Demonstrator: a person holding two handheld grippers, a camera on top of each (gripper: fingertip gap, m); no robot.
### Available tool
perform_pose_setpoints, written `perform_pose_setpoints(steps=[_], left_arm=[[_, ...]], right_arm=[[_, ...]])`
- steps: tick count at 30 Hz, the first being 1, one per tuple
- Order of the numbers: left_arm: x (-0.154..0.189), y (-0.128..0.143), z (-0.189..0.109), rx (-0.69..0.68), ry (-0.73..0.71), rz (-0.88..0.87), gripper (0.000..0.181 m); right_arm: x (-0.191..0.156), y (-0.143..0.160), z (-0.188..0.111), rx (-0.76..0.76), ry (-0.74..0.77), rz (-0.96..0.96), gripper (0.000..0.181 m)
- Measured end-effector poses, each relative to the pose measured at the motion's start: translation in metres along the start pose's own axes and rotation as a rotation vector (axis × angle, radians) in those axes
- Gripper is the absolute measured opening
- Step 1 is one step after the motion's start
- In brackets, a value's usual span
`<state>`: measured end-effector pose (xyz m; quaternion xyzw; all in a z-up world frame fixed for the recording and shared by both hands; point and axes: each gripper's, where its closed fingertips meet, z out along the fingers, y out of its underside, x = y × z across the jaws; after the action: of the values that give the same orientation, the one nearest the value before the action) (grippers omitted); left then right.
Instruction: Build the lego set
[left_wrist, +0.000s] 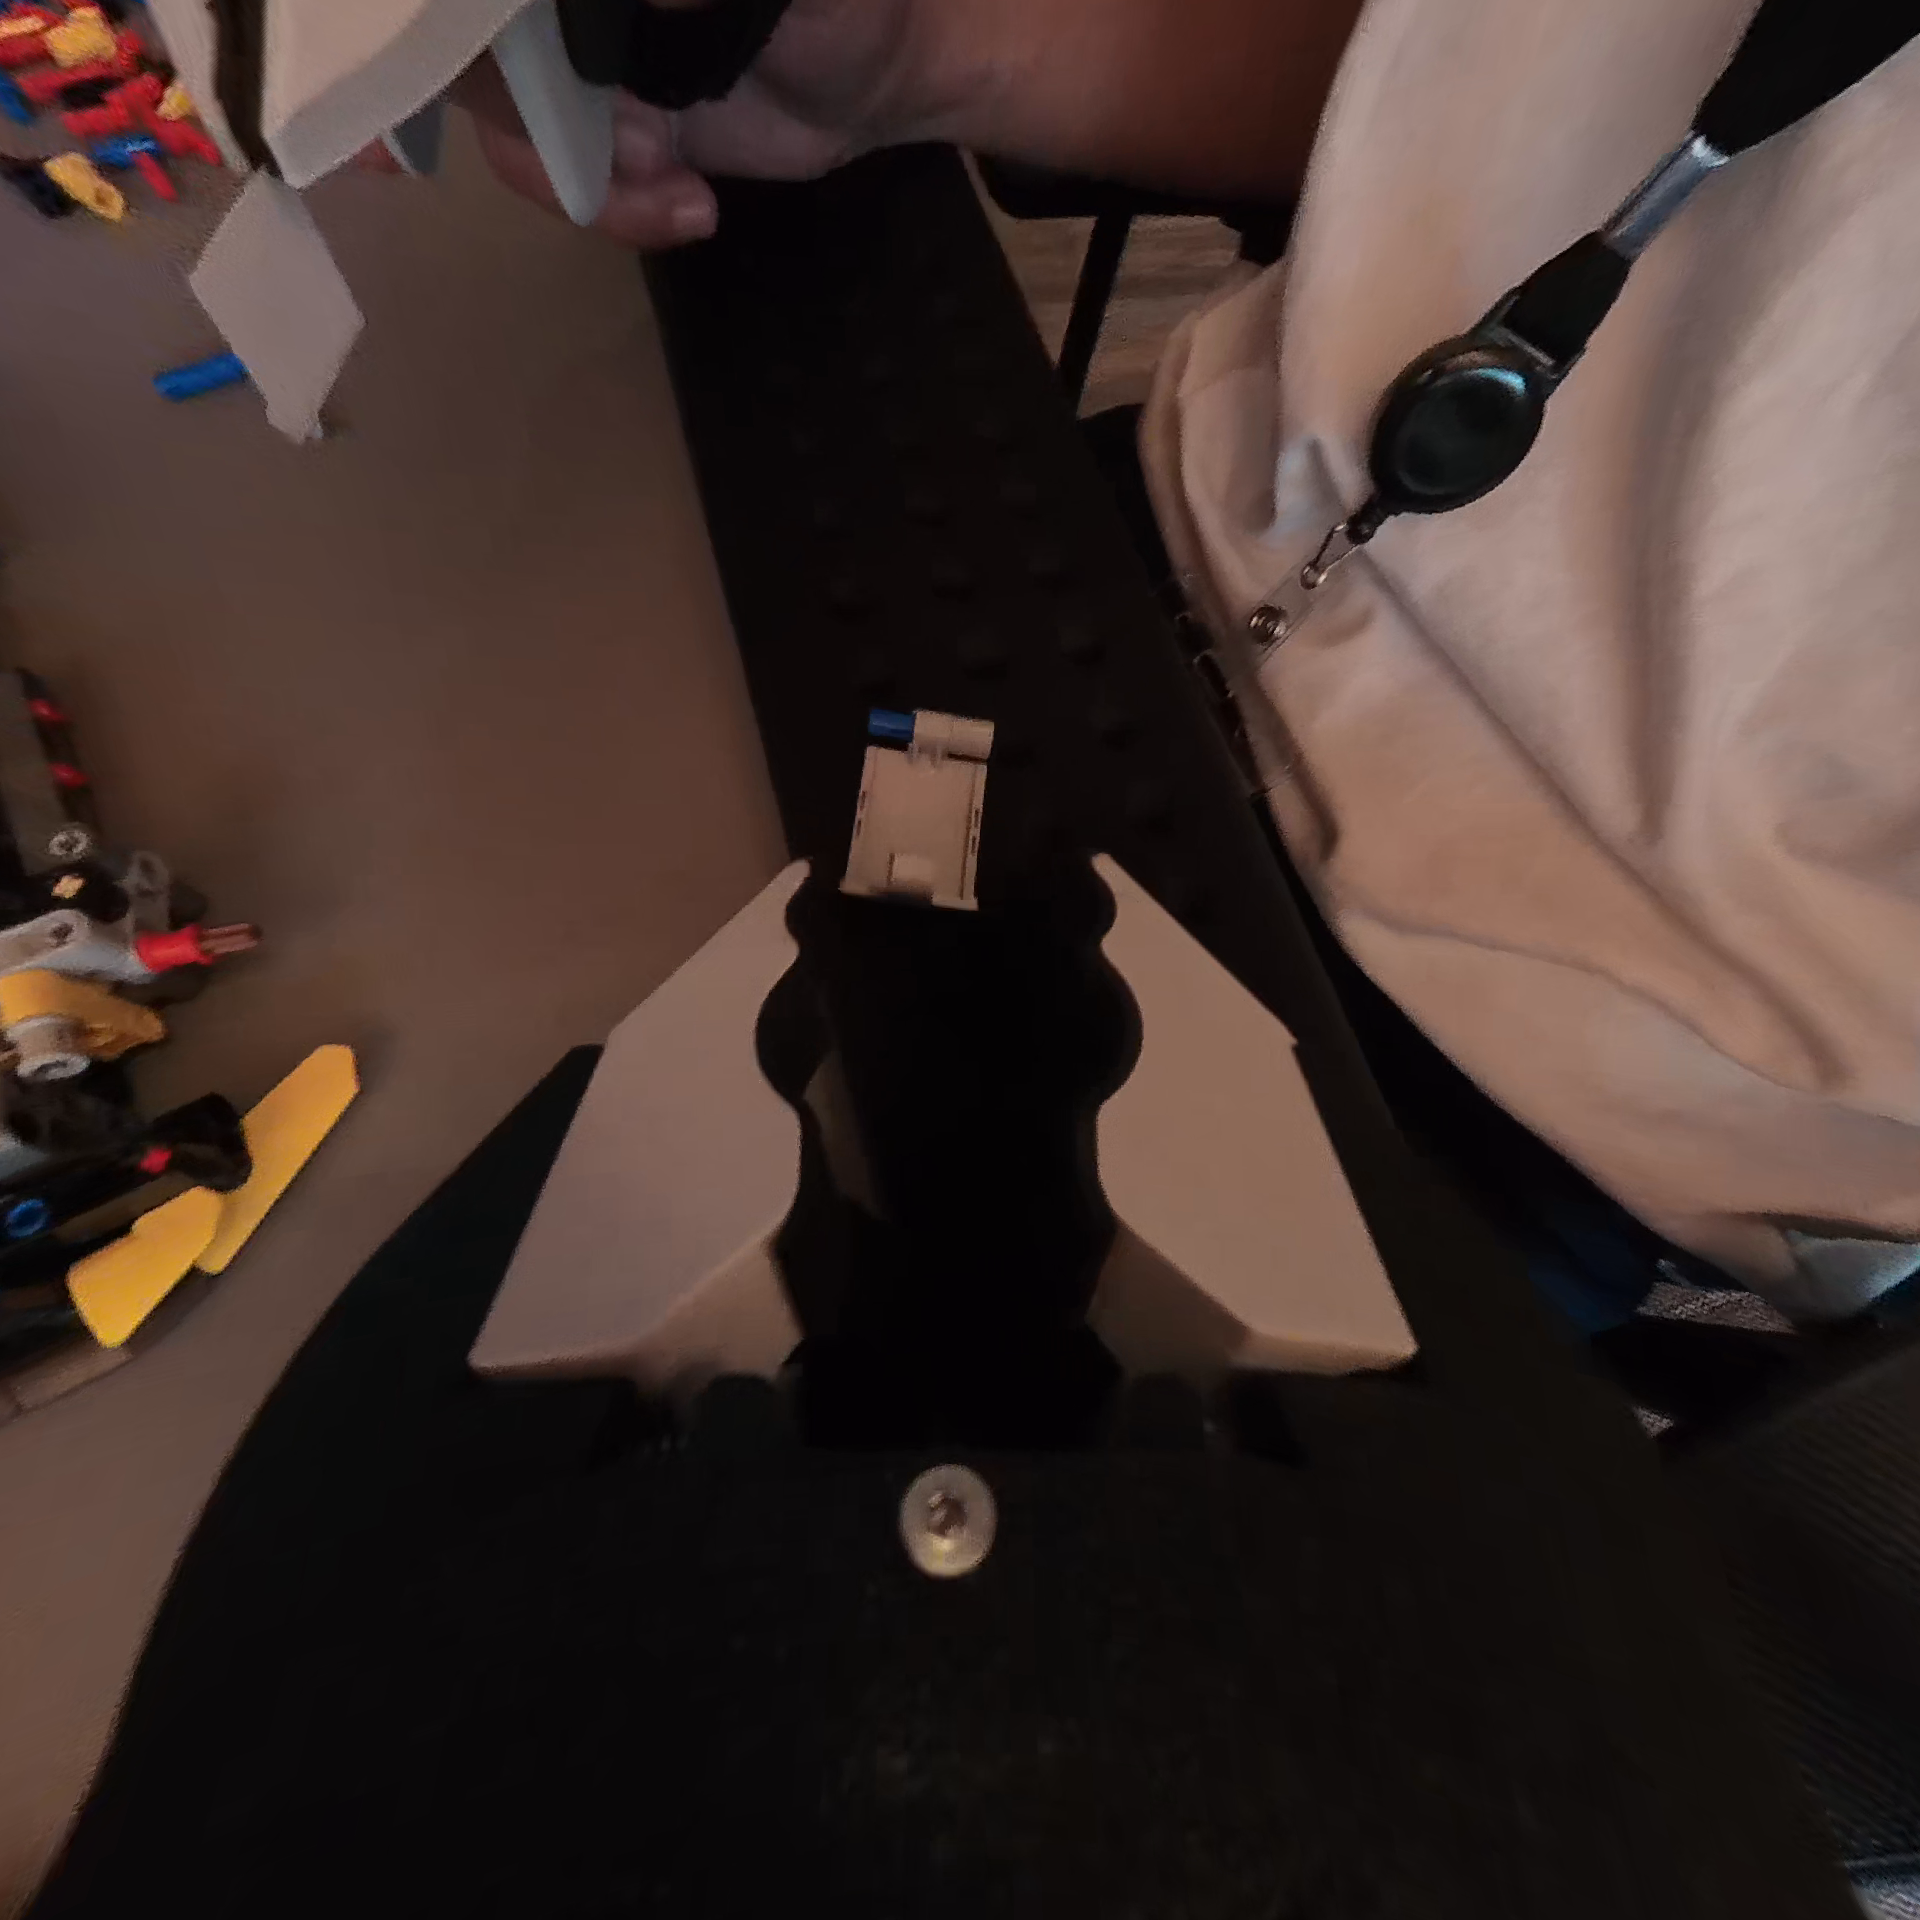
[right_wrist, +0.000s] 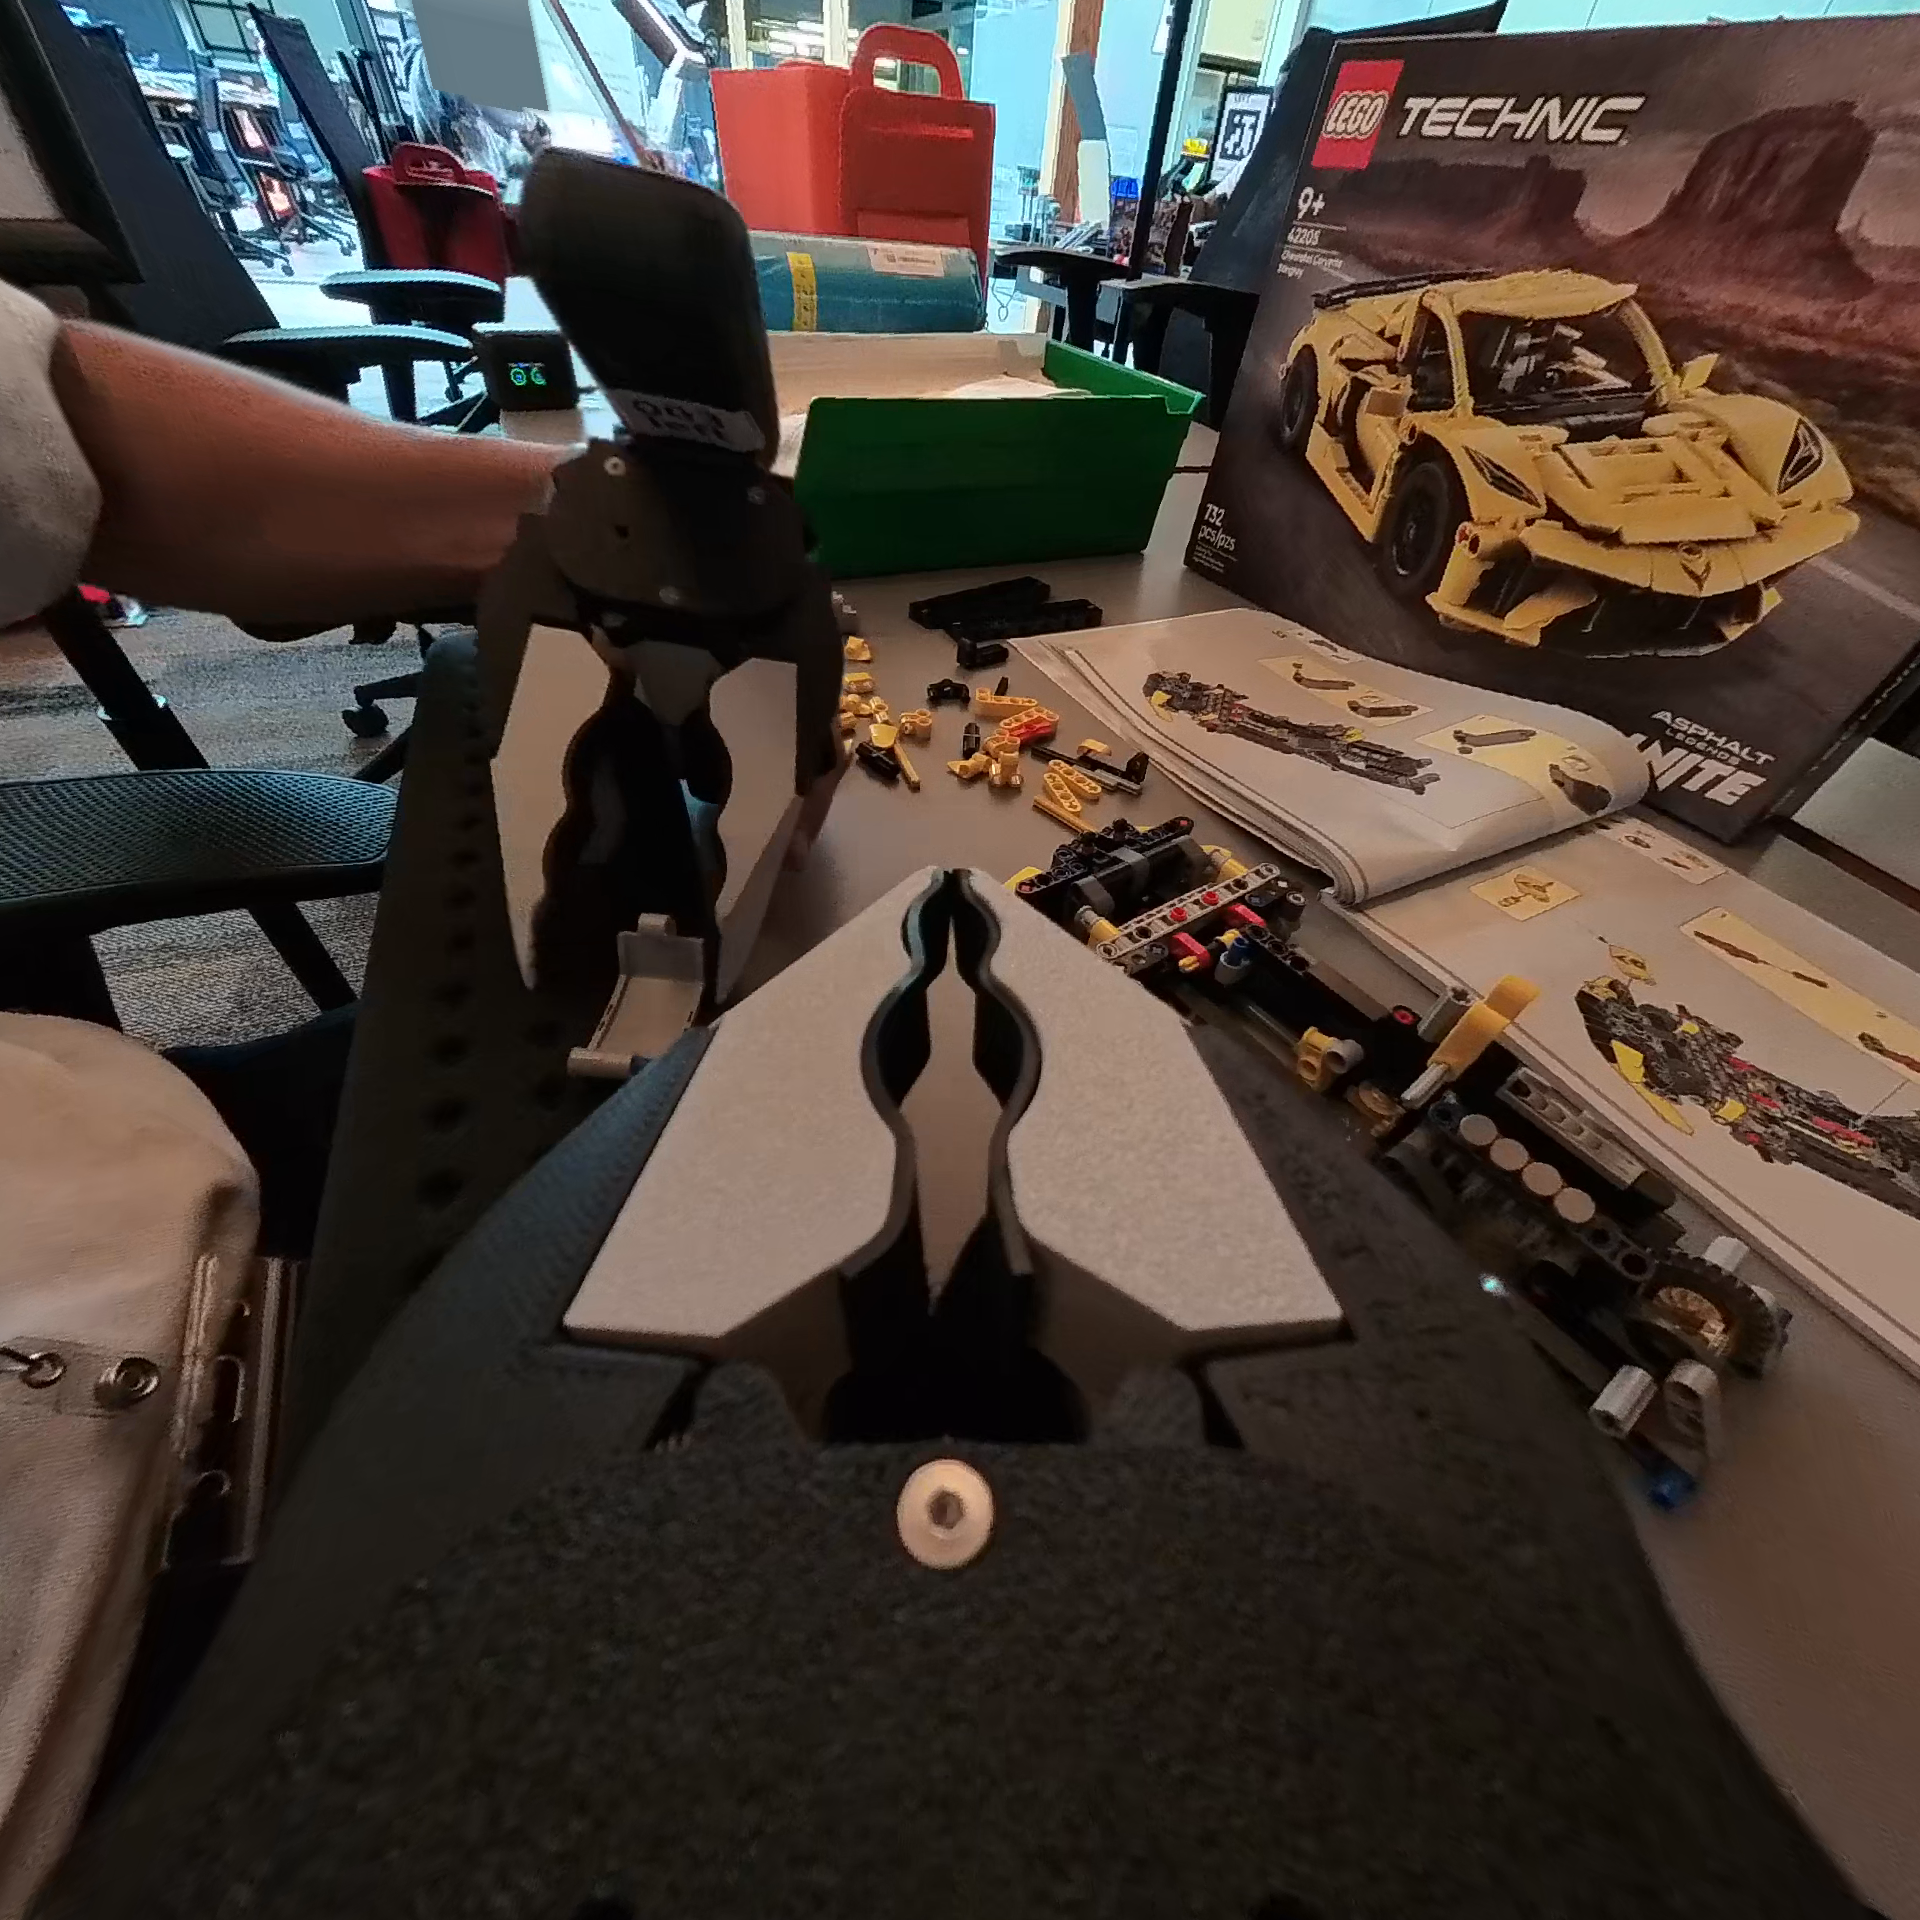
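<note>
The left gripper (left_wrist: 951, 883) pinches the grey piece (left_wrist: 920, 816) in its jaws, while the right gripper (right_wrist: 951, 883), jaws pressed together and empty, probably must open before seating that piece on the chassis (right_wrist: 1174, 904) beyond its jaws.

The left wrist view sits right behind the left gripper (left_wrist: 951, 883) and looks down along its fingers, back toward the person's pale shirt (left_wrist: 1558, 779) and the table (left_wrist: 468, 623) edge. It is very close. The right wrist view sits behind the right gripper (right_wrist: 951, 883) and looks out low across the table (right_wrist: 1766, 1558) toward the set box (right_wrist: 1621, 343). Both views share the small grey piece (left_wrist: 920, 821) (right_wrist: 649, 992) and each other's gripper.
</note>
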<state>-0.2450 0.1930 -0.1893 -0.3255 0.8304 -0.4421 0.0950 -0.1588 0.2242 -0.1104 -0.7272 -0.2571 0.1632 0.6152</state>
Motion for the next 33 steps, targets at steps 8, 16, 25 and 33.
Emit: perform_pose_setpoints(steps=[8,16,25,33], left_arm=[[0.005,-0.003,0.002,0.033,0.119,-0.014,0.025],[-0.033,-0.029,-0.028,0.13,0.002,0.022,0.024],[-0.039,-0.037,-0.068,0.021,0.201,-0.111,0.025],[-0.04,-0.021,-0.048,0.1,0.267,-0.211,0.024]], right_arm=[[0.004,0.0,0.0,0.002,0.006,0.02,0.0],[0.007,-0.009,0.003,0.039,-0.016,0.031,0.0],[0.034,-0.035,0.021,0.134,-0.002,-0.099,0.0],[0.026,-0.03,0.019,0.172,0.123,-0.407,0.0]])
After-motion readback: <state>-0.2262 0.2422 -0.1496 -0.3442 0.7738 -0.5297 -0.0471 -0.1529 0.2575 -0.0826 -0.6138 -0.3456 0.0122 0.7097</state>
